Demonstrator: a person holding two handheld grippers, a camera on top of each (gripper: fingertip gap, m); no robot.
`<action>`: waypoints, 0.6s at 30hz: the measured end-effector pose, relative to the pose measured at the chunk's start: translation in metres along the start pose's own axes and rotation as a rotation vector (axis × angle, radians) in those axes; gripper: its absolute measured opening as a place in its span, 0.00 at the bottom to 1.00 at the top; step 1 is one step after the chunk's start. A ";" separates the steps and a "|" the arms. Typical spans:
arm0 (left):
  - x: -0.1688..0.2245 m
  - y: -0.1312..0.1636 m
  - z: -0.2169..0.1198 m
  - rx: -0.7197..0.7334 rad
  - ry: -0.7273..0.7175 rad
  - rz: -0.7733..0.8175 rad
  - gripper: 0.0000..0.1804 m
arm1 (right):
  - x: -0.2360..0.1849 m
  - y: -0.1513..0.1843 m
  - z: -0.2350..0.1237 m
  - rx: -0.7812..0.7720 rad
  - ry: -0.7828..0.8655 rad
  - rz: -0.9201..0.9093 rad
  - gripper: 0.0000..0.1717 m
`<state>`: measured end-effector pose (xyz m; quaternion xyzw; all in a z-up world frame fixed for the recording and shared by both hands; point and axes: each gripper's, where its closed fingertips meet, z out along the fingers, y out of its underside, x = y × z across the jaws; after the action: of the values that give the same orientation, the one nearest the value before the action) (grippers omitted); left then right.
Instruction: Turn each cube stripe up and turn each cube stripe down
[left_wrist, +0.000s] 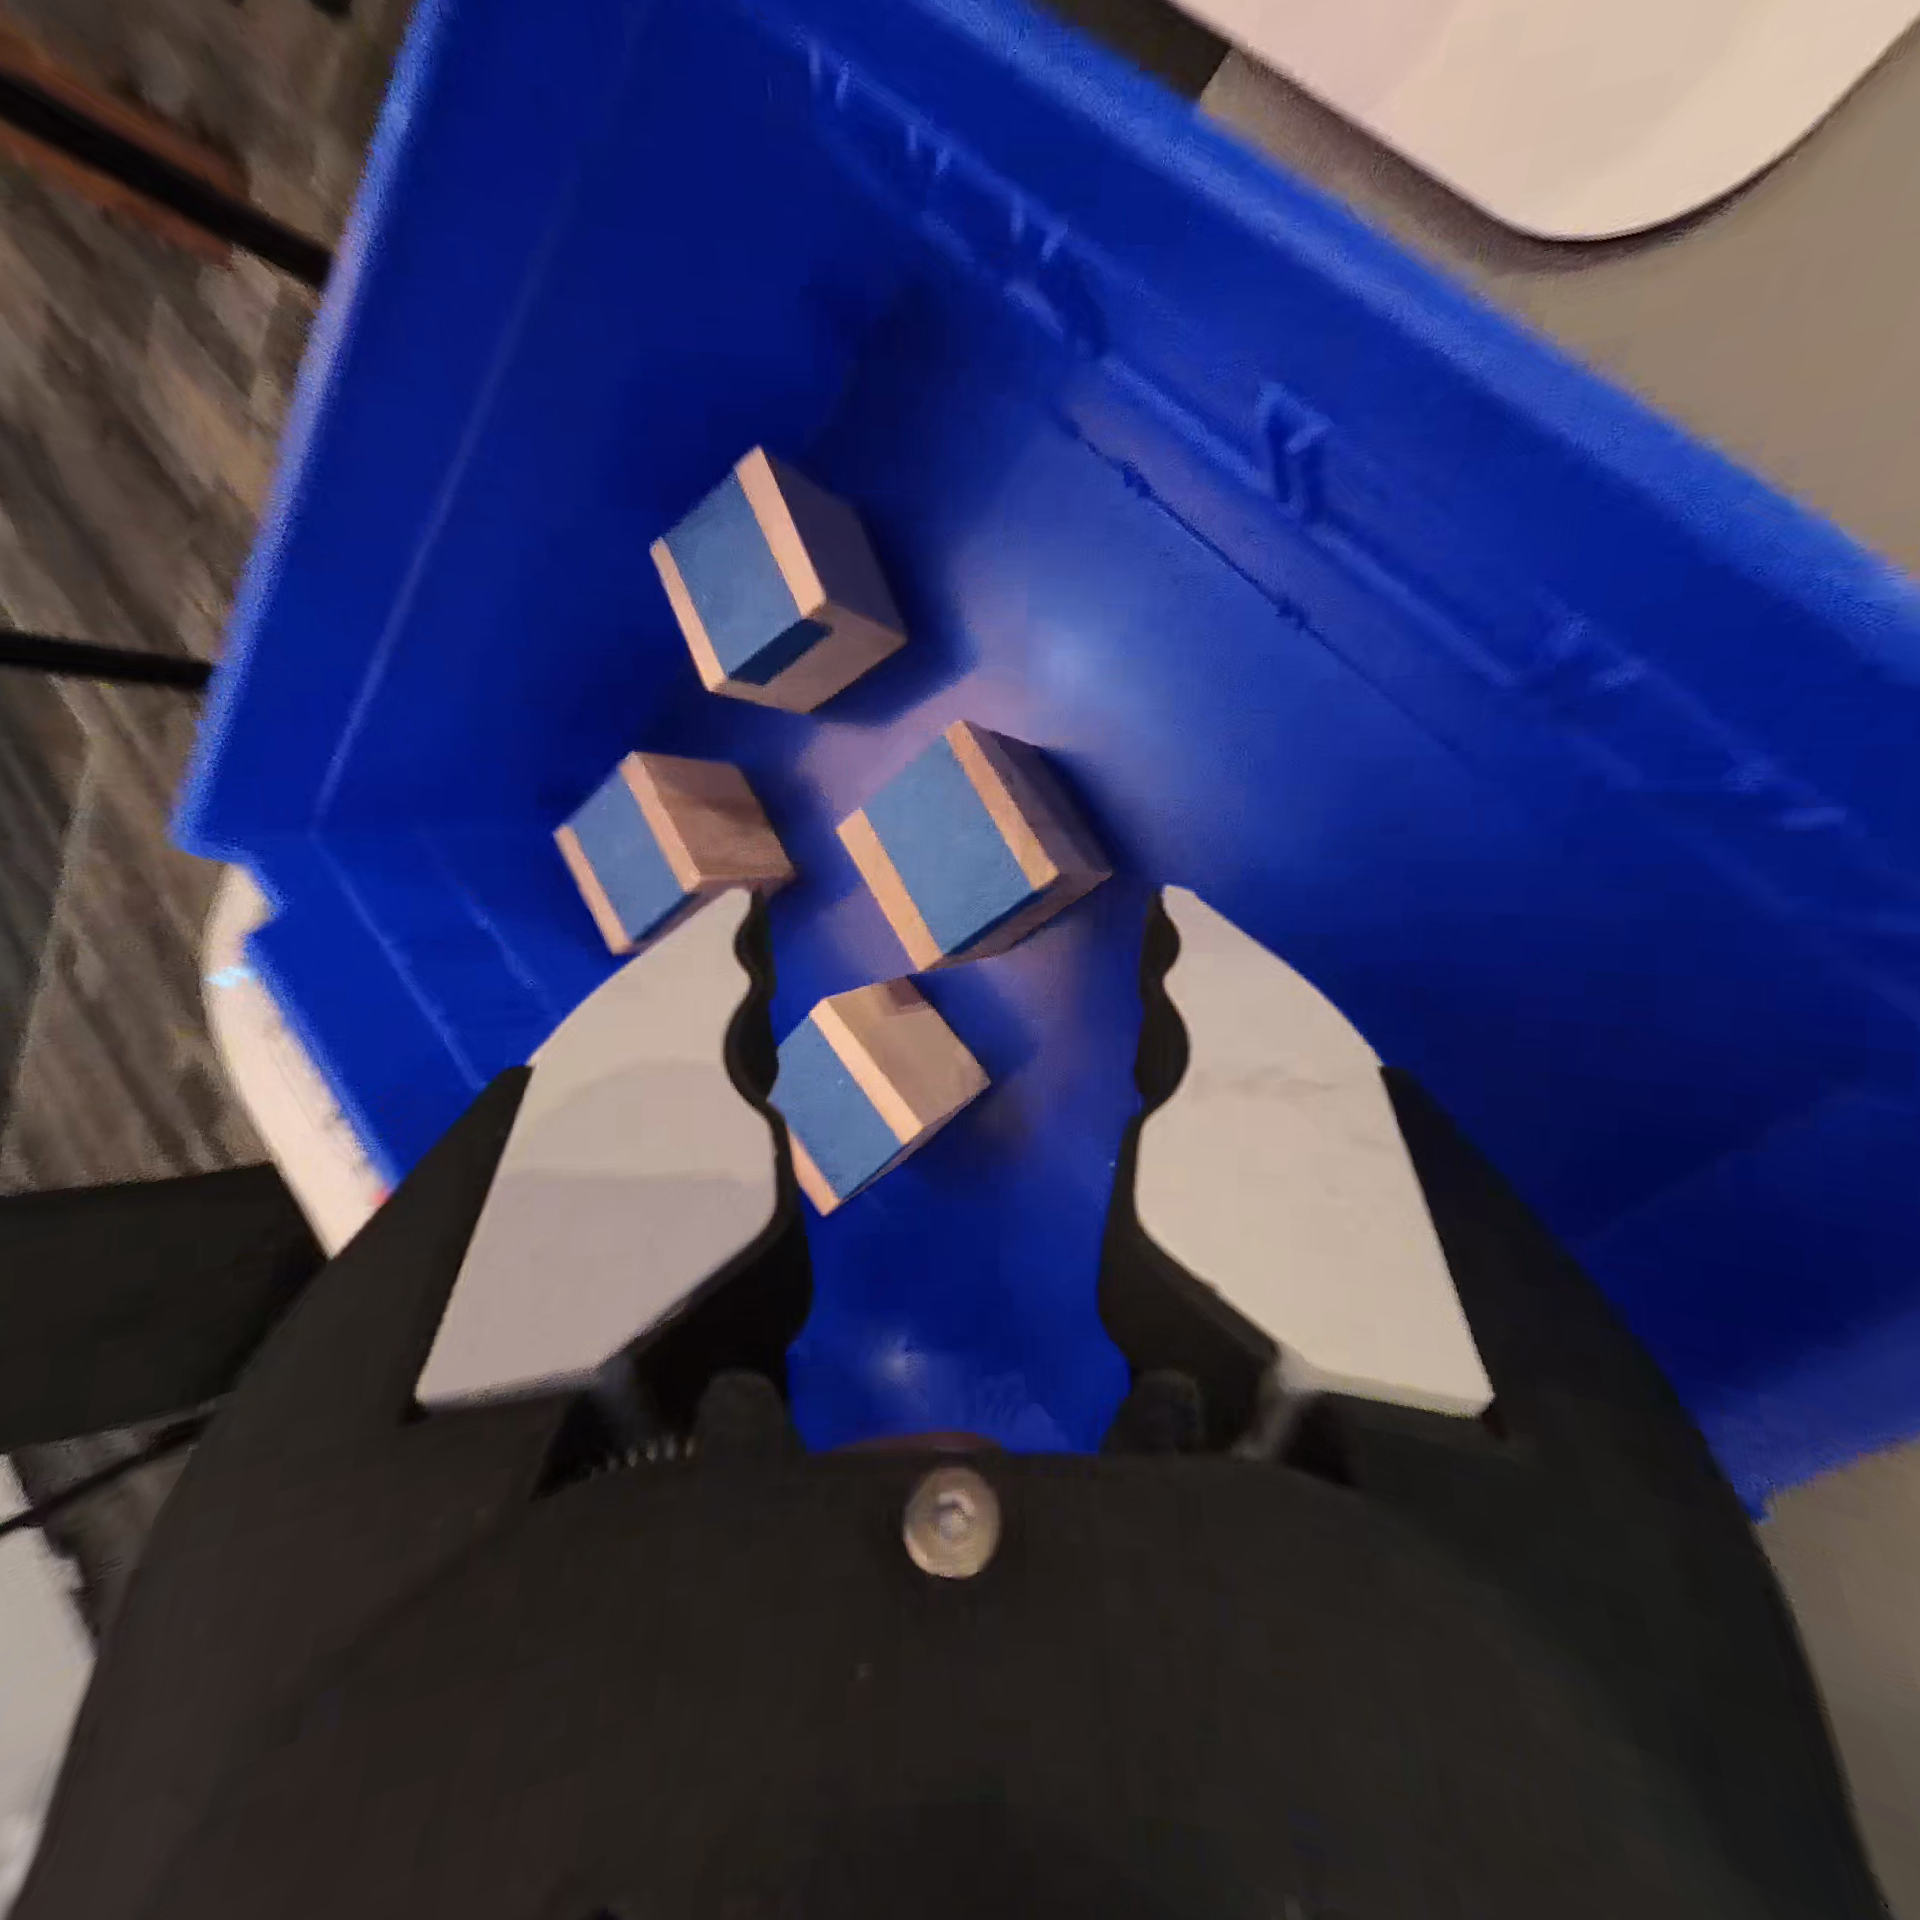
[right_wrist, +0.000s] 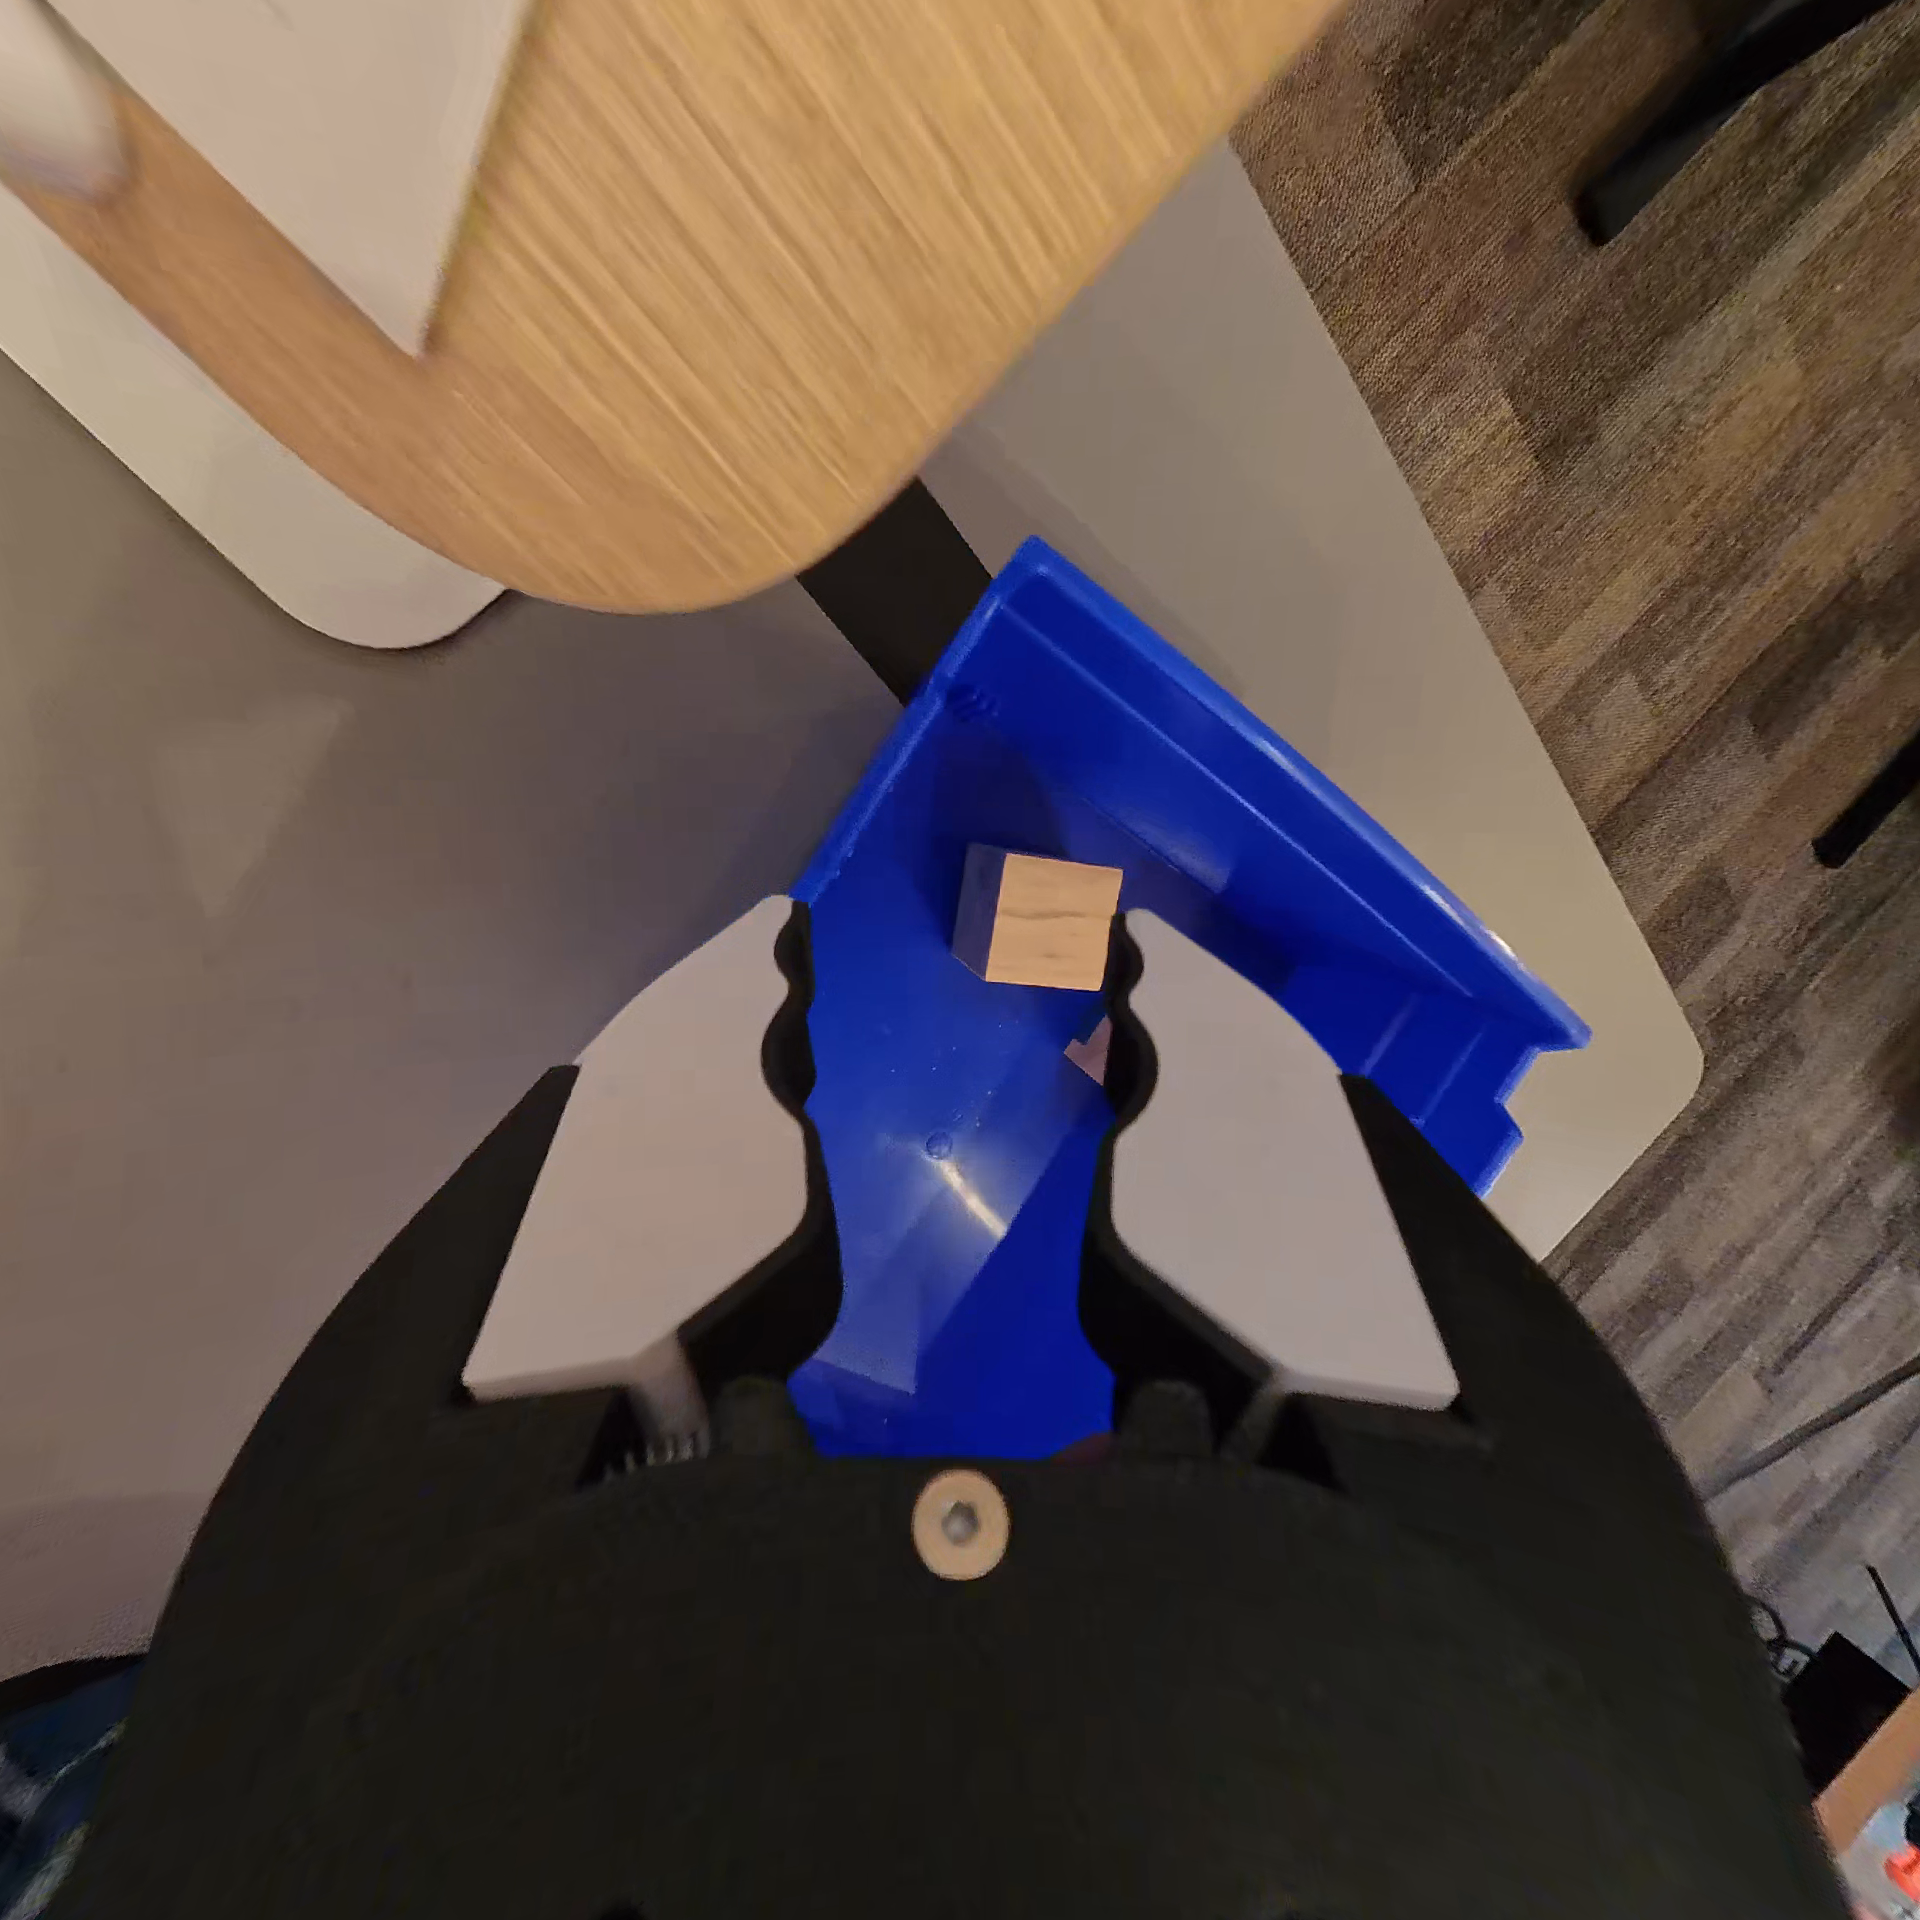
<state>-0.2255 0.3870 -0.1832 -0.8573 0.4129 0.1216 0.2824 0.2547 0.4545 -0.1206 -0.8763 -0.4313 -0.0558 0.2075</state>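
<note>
Fingers on the left gripper (left_wrist: 956, 904) are spread wide over the blue bin (left_wrist: 582, 436), gripping nothing; four striped wooden cubes (left_wrist: 971, 847) sit stripe-up on its floor, the nearest cube (left_wrist: 873, 1091) right by the left finger. Right gripper (right_wrist: 961, 920) is open too, with a plain-faced cube (right_wrist: 1044, 920) near its right fingertip.
</note>
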 end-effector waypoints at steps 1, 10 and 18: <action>-0.001 0.004 0.008 -0.017 0.019 -0.047 0.38 | -0.001 -0.003 -0.002 0.009 0.007 -0.005 0.32; 0.001 0.016 0.042 -0.102 0.110 -0.221 0.38 | -0.012 -0.017 -0.017 0.054 0.030 -0.045 0.31; -0.003 0.011 0.050 -0.084 0.086 -0.245 0.31 | -0.020 -0.032 -0.034 0.111 0.082 -0.091 0.30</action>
<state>-0.2349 0.4121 -0.2268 -0.9168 0.3113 0.0662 0.2411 0.2199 0.4434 -0.0849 -0.8399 -0.4640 -0.0771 0.2706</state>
